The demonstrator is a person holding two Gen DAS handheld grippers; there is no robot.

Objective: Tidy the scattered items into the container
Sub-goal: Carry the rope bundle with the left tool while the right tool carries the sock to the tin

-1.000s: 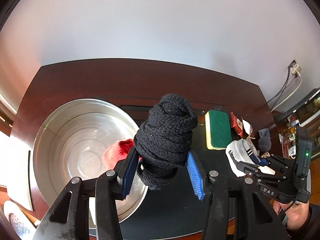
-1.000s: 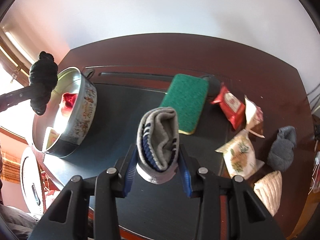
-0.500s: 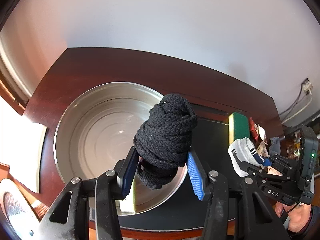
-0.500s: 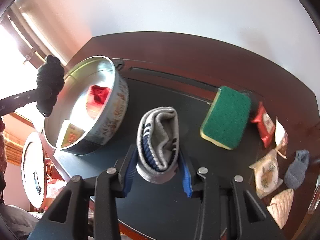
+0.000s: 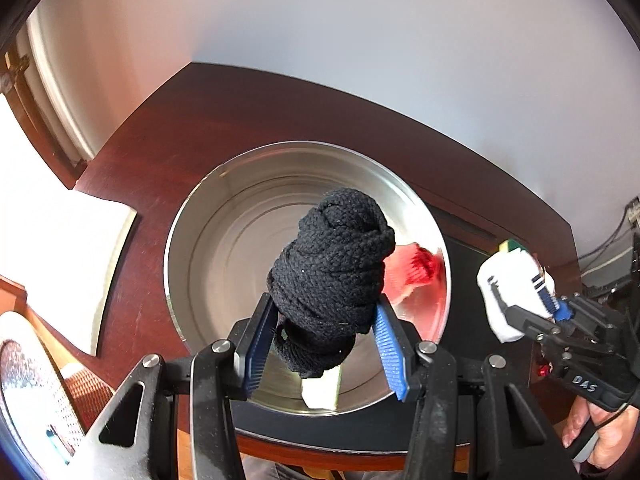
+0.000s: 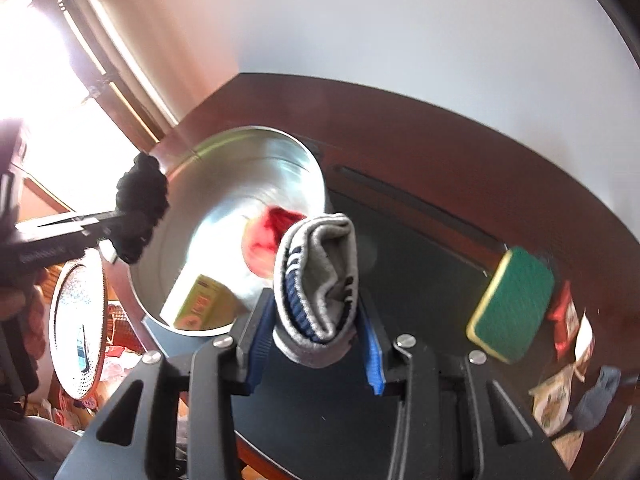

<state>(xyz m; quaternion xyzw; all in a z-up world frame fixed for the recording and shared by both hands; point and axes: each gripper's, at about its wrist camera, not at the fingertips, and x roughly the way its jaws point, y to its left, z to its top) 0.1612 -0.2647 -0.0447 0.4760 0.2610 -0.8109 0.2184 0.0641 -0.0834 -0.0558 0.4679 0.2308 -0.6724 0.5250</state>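
My left gripper [image 5: 326, 338] is shut on a rolled black knit sock [image 5: 332, 276] and holds it over the round metal tin [image 5: 200, 216]. The tin holds a red item [image 5: 416, 270] and a yellow packet [image 6: 200, 300]. My right gripper [image 6: 316, 332] is shut on a rolled grey sock with blue stripes [image 6: 318, 272], held above the dark mat just right of the tin [image 6: 224, 148]. The right gripper and its sock [image 5: 516, 284] show at the right of the left wrist view. The left gripper with the black sock [image 6: 140, 204] shows at the tin's left rim in the right wrist view.
On the mat and wooden table to the right lie a green sponge [image 6: 514, 304], a red packet [image 6: 564, 316], snack packets [image 6: 556, 396] and a grey sock [image 6: 598, 398]. A round lid [image 6: 78, 328] stands left of the tin. A window is at far left.
Both grippers moved left toward the tin. The black sock now hangs over the tin's middle, and the grey sock has come close to the tin's right rim.
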